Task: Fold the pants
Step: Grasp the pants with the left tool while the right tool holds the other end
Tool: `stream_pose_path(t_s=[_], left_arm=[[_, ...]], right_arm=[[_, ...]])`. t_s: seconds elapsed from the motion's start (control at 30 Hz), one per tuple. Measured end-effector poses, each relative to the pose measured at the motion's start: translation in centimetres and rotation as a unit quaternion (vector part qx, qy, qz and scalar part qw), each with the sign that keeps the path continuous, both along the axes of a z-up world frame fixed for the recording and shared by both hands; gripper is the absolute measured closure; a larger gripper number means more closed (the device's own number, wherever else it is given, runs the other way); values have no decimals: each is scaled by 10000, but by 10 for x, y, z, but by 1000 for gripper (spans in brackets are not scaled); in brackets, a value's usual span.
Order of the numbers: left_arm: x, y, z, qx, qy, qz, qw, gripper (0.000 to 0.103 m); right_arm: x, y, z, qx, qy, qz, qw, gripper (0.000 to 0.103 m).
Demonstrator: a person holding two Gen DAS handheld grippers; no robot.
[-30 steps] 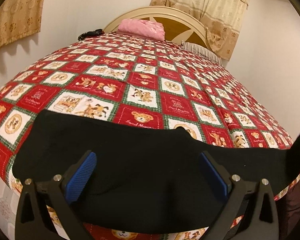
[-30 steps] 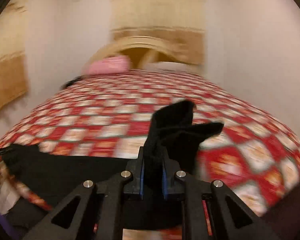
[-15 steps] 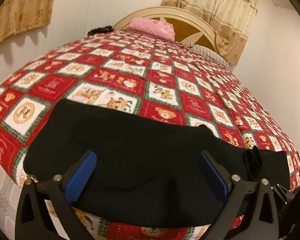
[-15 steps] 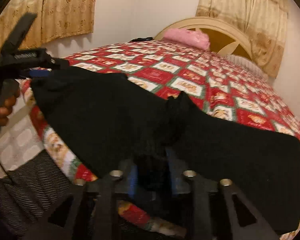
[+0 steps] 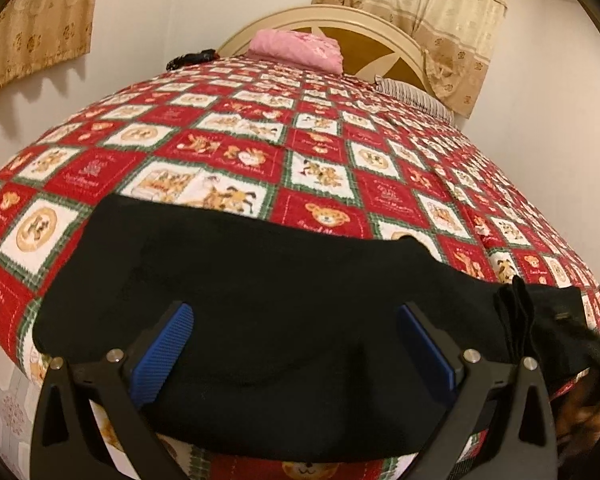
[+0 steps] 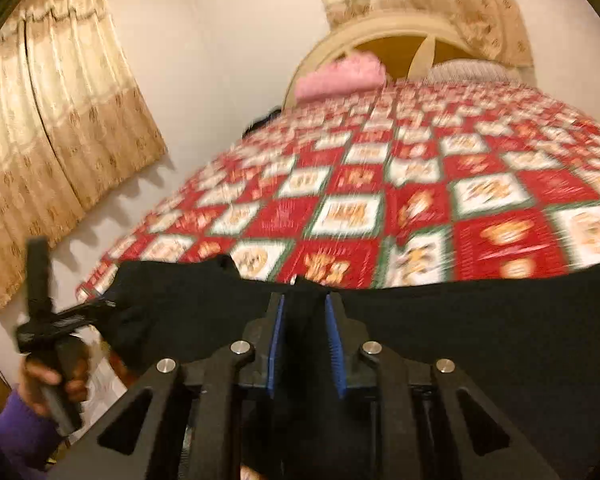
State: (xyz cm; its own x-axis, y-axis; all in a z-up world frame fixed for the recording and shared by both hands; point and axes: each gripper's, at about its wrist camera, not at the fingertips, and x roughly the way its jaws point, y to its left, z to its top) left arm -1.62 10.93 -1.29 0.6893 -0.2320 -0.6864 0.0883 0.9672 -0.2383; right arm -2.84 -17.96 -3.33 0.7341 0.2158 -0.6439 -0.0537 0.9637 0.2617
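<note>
The black pants lie on the near edge of the red quilt, under the wide-open left gripper, while the right gripper jaws are closing with a fold of the pants between them.

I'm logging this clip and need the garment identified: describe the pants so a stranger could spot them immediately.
Start from the bed with the red, white and green teddy-bear quilt. Along its near edge, farthest from the headboard, lie the black pants, spread sideways across the quilt. They are the large plain black cloth there, unlike the pink bundle at the headboard.
</note>
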Motion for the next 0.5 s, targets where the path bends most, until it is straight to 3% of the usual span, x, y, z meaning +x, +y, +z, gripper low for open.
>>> stream_pose_path(t_s=[0.03,0.07,0.17,0.33,0.4,0.5], left_arm=[[-2,1,0,35,-18,15,10000,0],[-4,2,1,96,-41,36,9999,0],[-14,9,2,287,-120,121,9994,0],[-42,45,9,429,-400,642,9962,0],[-50,63,9,379,-438,947,9938,0],[-62,91,6,119,-444,1527,9872,0]], right_arm=[[9,5,-12,-35,233,-17,9997,81],[10,9,-14,-44,13,-154,9999,80],[15,14,-9,-177,-19,-268,9995,80],[-27,9,14,306,-787,-489,9952,77],[-41,12,20,361,-885,-617,9935,47],[-58,15,16,750,-957,-690,9902,40]])
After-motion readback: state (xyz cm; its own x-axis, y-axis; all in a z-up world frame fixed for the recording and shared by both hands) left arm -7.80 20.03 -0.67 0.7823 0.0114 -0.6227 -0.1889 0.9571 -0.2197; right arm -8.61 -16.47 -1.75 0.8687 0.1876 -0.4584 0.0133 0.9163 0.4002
